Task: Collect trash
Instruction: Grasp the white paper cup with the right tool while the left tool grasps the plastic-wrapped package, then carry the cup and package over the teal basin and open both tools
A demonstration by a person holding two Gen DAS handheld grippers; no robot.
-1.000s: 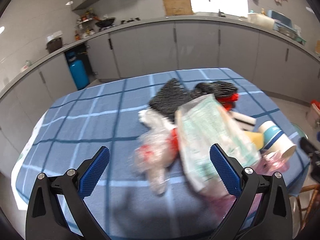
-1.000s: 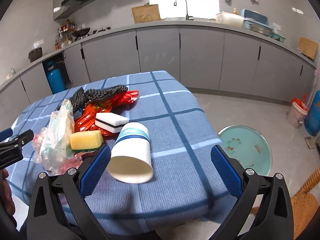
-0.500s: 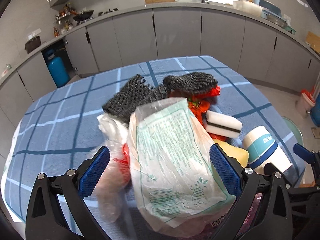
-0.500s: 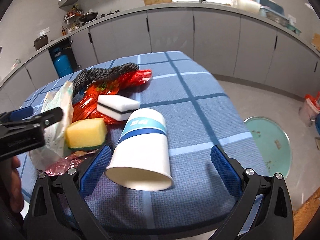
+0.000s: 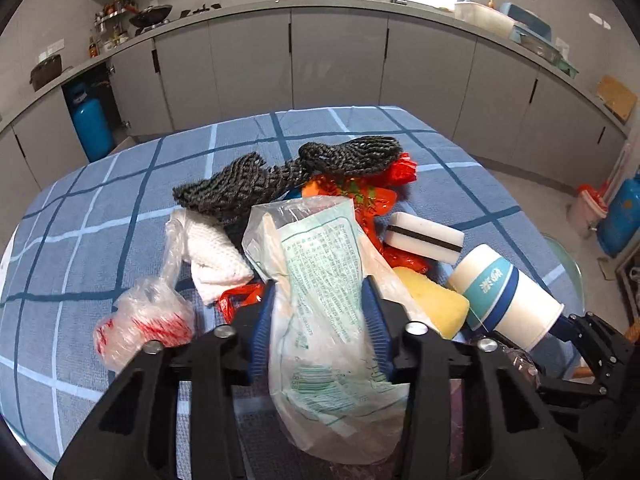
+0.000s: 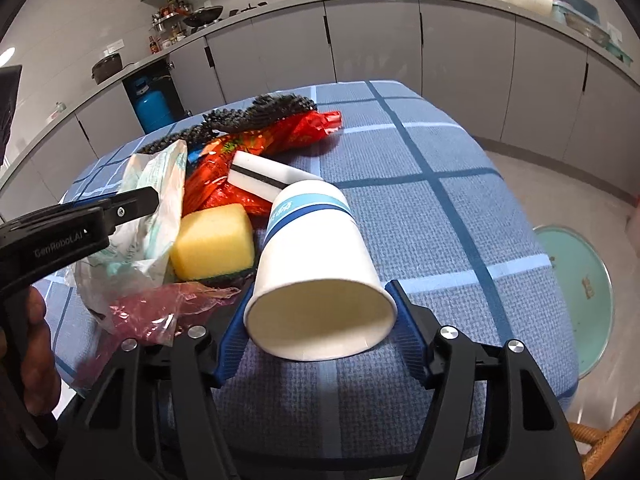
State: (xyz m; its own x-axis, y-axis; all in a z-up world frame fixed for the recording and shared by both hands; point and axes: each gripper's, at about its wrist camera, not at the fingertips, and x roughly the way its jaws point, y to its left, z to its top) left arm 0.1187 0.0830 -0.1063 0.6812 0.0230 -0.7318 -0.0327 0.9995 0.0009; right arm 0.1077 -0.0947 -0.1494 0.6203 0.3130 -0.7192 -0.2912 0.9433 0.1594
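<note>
Right at the near table edge, the right gripper was closing its blue pads around the white paper cup with blue bands, pads touching the rim. The cup lay on its side, mouth toward the camera, base pointing away. To its right, bare blue checked tablecloth ran to the edge. The left gripper was closing on the crinkled clear plastic bag with green print, its long axis running away between the pads. Beyond lay a yellow sponge, a white sponge, red wrappers, then black netting.
</note>
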